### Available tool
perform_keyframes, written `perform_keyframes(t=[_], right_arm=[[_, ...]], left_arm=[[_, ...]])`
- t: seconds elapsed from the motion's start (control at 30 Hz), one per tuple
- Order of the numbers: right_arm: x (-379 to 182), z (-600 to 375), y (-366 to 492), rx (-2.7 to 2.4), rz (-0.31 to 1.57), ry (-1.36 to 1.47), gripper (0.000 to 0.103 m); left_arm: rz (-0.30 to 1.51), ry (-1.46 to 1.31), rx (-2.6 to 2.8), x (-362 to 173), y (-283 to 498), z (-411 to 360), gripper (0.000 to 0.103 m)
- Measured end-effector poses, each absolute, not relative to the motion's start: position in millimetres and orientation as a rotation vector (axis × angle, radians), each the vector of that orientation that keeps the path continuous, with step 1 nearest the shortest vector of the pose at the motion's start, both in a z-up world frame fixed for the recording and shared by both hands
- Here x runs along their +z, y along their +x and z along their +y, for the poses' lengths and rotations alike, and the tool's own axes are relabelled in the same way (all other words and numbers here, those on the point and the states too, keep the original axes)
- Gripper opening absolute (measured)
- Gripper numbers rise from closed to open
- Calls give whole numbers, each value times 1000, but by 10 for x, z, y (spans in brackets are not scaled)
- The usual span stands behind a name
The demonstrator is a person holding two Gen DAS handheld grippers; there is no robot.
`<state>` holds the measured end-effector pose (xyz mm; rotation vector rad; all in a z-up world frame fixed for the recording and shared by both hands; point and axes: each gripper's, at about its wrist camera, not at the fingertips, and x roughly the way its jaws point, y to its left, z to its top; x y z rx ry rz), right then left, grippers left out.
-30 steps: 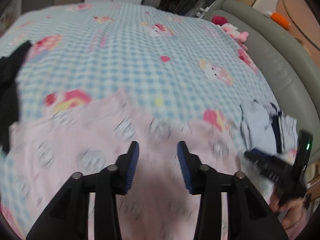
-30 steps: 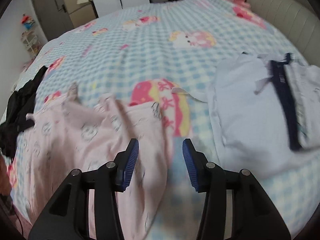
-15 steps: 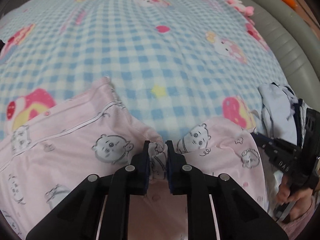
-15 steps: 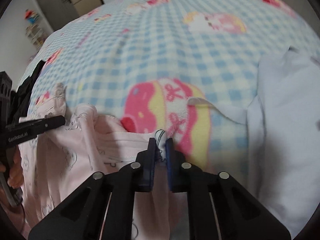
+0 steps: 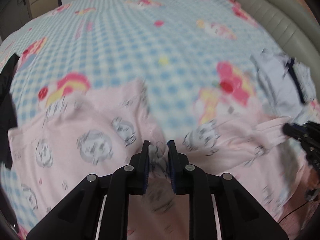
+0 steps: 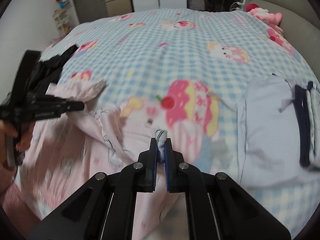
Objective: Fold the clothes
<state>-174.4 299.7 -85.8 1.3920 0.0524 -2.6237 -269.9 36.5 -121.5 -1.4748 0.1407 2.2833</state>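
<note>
Two grippers are now pinching the pink printed pyjama garment (image 5: 84, 140); a second ago both were hanging wide open above it, half a second ago they were closing on folds of it, and now the cloth is rising with them, bunched and blurred in both views; the left gripper (image 5: 158, 148) is sitting low in the middle of the left wrist view with its jaws drawn nearly together on a gathered tuck of pink fabric; the right gripper (image 6: 160, 142) is sitting low in the middle of the right wrist view, its jaws almost touching and clamping a small rolled hem with a bluish striped edge.

The garment is lying across the near edge of the blue checked bedspread (image 6: 180, 50), filling the lower half of the left wrist view and the lower left of the right wrist view; its far part is still resting on the bed.

A pale blue folded garment (image 6: 266, 132) with a navy strip is sitting at the right of the right wrist view, apart from the pink one; a black garment (image 6: 52, 68) is lying at the upper left.

Judging by this, the change from open to gripping means that both holds are made and the pink piece is being lifted for spreading or turning over; which of the two, the blur is not settling.
</note>
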Motion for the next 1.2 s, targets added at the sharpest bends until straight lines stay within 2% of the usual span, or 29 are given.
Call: perform_keyframes(t=[0.03, 0.1, 0.37, 0.47, 0.5, 0.53, 0.63, 0.7, 0.8, 0.87, 0.93, 0.97, 1.0, 1.17, 1.2], right_arm=[[-889, 2996, -1711, -2616, 63, 1403, 5], [-950, 2994, -1644, -2600, 83, 1425, 5], [-1063, 3029, -1463, -2570, 122, 1468, 5], [-1017, 3075, -1549, -2597, 137, 1465, 5], [-1032, 3093, -1575, -2603, 148, 1477, 5], [-1048, 3112, -1600, -2609, 160, 1489, 5], [-1082, 3198, -1595, -2638, 181, 1515, 5], [-1089, 3319, -1585, -2655, 133, 1522, 5], [-1098, 3506, -1570, -2676, 51, 1530, 5], [-1032, 3570, -1579, -2639, -88, 1478, 6], [-965, 3575, -1608, -2615, -177, 1421, 17], [-937, 3560, -1630, -2606, -202, 1394, 31], [-931, 3507, -1657, -2594, -202, 1381, 38], [-1059, 3247, -1836, -2532, -143, 1399, 40], [-1121, 3214, -1868, -2527, -130, 1419, 34]], left_arm=[[159, -1502, 2274, -1272, -2672, 336, 37], [199, -1556, 2248, -1358, -2607, 274, 49], [148, -1248, 2410, -827, -2647, 291, 49], [178, -1271, 2321, -902, -2857, 471, 45], [198, -1289, 2275, -970, -2906, 536, 38], [230, -1320, 2235, -1055, -2911, 585, 36], [346, -1380, 2160, -1268, -2819, 632, 35], [415, -1399, 2134, -1387, -2734, 608, 35], [409, -1409, 2154, -1394, -2688, 512, 40], [402, -1413, 2173, -1363, -2676, 480, 43], [403, -1419, 2189, -1347, -2668, 462, 47], [401, -1422, 2194, -1345, -2663, 453, 47], [398, -1426, 2191, -1356, -2654, 448, 47], [359, -1434, 2183, -1367, -2633, 362, 46], [351, -1428, 2176, -1365, -2633, 370, 41]])
